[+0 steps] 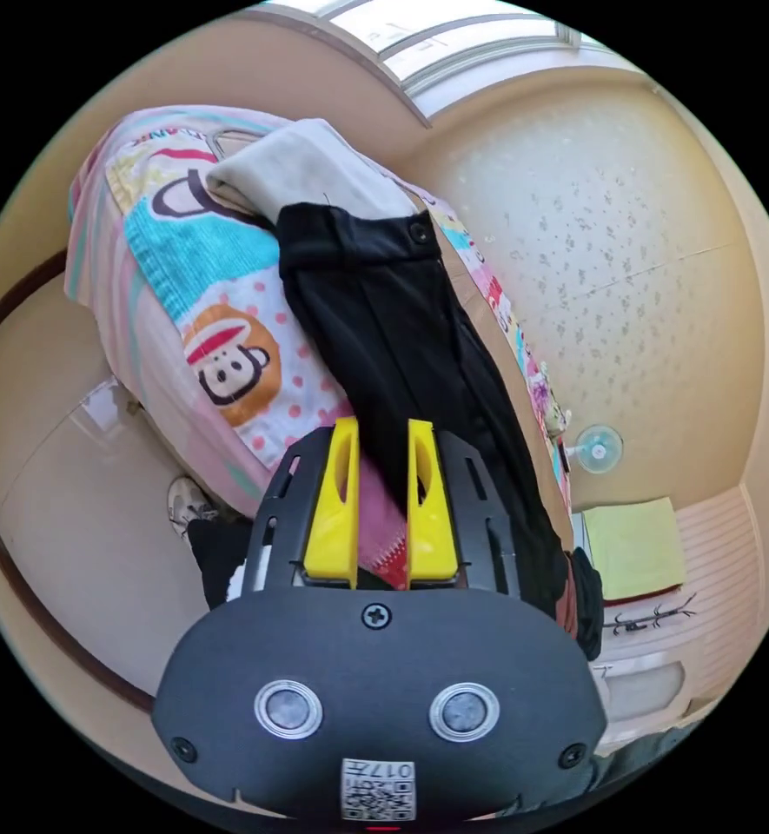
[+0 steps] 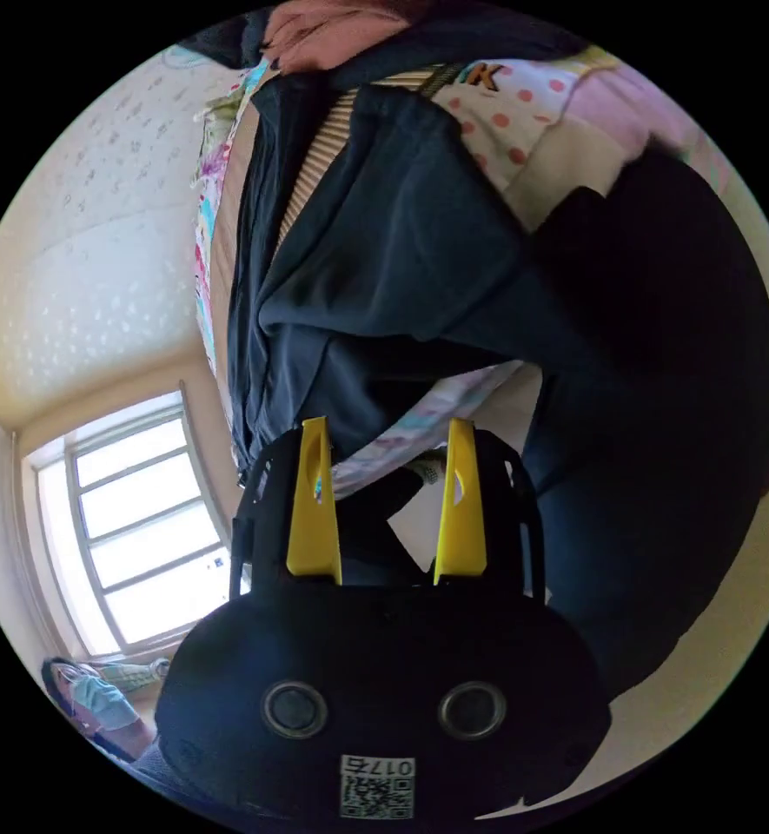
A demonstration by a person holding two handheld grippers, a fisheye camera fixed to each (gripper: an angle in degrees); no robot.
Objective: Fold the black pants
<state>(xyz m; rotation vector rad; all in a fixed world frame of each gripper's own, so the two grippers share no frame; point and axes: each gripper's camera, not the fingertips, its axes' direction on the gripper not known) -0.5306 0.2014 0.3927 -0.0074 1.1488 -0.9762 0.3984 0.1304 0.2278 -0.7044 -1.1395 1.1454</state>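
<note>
The black pants [image 1: 401,330] lie lengthwise on a bed with a cartoon-print cover [image 1: 219,287], their buttoned waistband at the far end. My left gripper [image 1: 382,426] hovers over the leg end. Its yellow jaws stand a narrow gap apart, with the pants' edge crossing between the tips and pink cover showing through lower down. In the right gripper view the pants [image 2: 384,261] lie rumpled with a fold thrown across. My right gripper [image 2: 387,426] is held wide open just short of them, with nothing between its jaws.
A beige garment [image 1: 314,165] lies beyond the waistband. A person's dark-clothed leg [image 2: 662,391] stands beside the bed. There are also a shoe [image 1: 188,504] on the pale floor, a small fan [image 1: 599,449], a window [image 2: 141,539], and another person [image 2: 89,704] below it.
</note>
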